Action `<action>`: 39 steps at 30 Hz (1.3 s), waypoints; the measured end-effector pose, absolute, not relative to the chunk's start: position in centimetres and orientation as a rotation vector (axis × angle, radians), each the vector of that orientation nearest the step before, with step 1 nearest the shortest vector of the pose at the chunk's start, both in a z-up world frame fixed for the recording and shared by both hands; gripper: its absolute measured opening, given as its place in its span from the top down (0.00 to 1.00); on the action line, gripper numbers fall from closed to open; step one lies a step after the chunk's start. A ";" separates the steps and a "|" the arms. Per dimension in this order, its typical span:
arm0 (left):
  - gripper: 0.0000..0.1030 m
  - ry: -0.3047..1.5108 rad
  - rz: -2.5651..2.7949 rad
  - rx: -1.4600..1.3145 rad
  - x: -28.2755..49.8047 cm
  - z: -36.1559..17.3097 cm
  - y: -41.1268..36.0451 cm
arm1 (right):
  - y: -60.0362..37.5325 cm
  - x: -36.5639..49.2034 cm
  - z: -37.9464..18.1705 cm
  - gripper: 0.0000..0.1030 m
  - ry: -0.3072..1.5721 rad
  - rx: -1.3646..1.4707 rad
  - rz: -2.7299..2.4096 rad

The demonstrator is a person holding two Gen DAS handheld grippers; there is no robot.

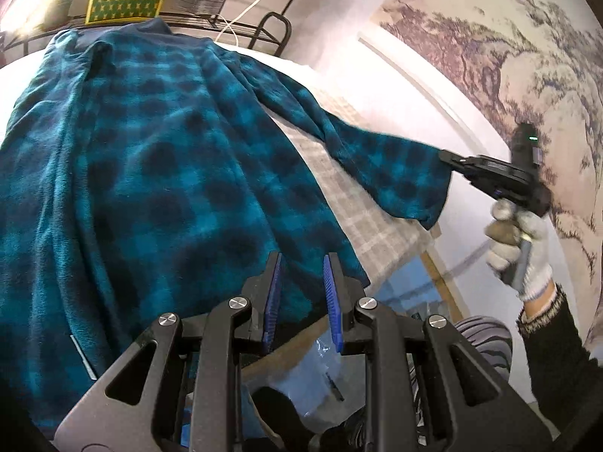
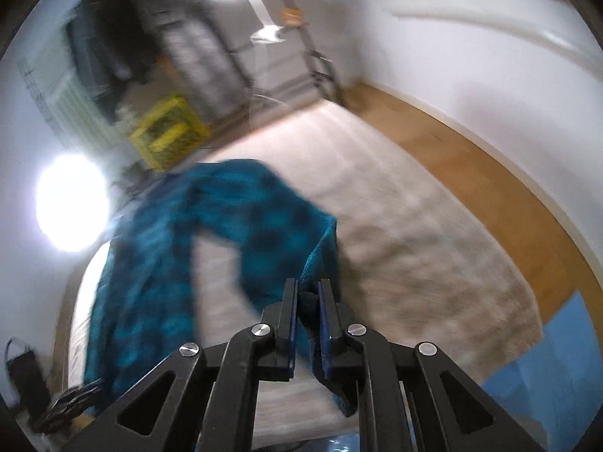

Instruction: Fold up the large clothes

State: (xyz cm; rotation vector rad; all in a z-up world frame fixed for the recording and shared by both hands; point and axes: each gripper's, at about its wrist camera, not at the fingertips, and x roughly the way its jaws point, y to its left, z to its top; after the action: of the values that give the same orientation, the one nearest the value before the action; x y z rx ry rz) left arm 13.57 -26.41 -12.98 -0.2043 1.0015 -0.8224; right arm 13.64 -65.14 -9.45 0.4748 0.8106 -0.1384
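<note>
Teal plaid garment (image 1: 150, 158) spread lengthwise along the bed (image 1: 361, 211), collar toward the far end, hem at the near edge. One sleeve (image 1: 377, 165) extends crosswise past the bed's right edge, its cuff pinched between the closed jaws of the right gripper (image 1: 448, 158), held by a gloved hand (image 1: 516, 248). The left gripper (image 1: 299, 263) hovers over the hem, jaws slightly parted, gripping nothing. The sleeve's fold path likely runs back across the body, toward the left edge.

The black two-finger left gripper (image 1: 301, 282) stands slightly parted, empty; the right gripper (image 2: 307, 301), in a white-gloved hand (image 1: 518, 248), is clamped.
</note>
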 end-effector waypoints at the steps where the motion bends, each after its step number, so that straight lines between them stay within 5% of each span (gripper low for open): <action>1: 0.80 1.000 -0.819 -0.212 13.7 -13.0 -26.1 | -63.3 13.9 -8.5 0.92 0.799 0.450 -0.091; 7: 0.80 1.000 -0.791 -0.271 14.3 -13.2 -24.4 | -53.2 15.3 -6.7 0.93 0.805 0.329 0.187; 15: 0.80 1.057 -0.786 -0.322 15.2 -14.7 -24.5 | -42.8 16.7 -12.5 0.88 1.003 0.097 0.422; 17: 0.73 1.076 -0.791 -0.325 15.5 -15.2 -24.9 | -42.2 17.1 -13.3 0.82 1.024 0.080 0.457; 19: 0.55 1.098 -0.799 -0.350 15.7 -15.7 -25.4 | -42.3 17.4 -13.4 0.65 1.023 0.084 0.478; 32: 0.54 1.151 -0.771 -0.286 17.7 -19.7 -29.4 | -51.3 26.1 -11.4 0.57 0.968 0.220 0.293; 33: 0.57 1.135 -0.781 -0.265 17.7 -19.7 -29.7 | -52.0 27.0 -11.3 0.55 0.966 0.235 0.277; 35: 0.94 1.129 -0.805 -0.228 17.6 -19.7 -30.1 | -53.5 29.9 -11.8 0.55 0.968 0.273 0.229; 39: 0.96 1.106 -0.858 -0.254 17.4 -19.3 -30.2 | -55.4 36.1 -12.7 0.54 0.976 0.313 0.160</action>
State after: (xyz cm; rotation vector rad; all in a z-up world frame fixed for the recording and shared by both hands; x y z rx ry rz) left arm 17.44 -30.15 -19.28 -0.2544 1.1064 -0.8578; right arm 36.14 -55.41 -12.71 0.3127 0.9763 0.1599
